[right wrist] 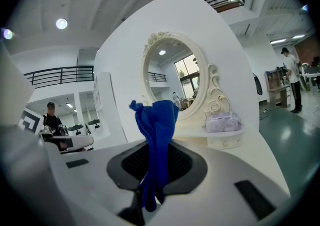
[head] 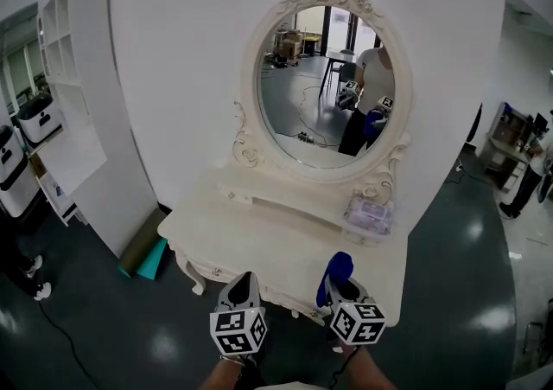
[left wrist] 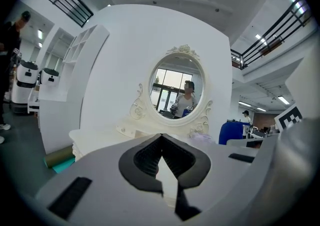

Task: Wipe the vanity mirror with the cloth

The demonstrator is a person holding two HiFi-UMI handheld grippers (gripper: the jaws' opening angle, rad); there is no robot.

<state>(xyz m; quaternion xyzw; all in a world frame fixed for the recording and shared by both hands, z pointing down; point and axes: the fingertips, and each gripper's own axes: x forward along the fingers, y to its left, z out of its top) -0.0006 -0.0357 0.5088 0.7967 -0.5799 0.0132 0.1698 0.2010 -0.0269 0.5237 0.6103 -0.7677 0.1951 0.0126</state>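
Left tongs [left wrist: 161, 137]: closed, empty.
Right tongs [right wrist: 156, 146]: gripping the blue cloth [right wrist: 158, 119].
Mirror [head: 327, 86]: surface's [head: 251, 246] back edge.
Packet [head: 370, 212]: back right corner; print unreadable.

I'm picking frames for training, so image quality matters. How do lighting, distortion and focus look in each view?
Head view: fisheye bows the wall; lamp glare spots the floor; vanity mirror sharp. Left gripper view: dark vignette corners, left tongs soft up close. Right gripper view: cloth in the right tongs slightly soft, ceiling lamp blown out.
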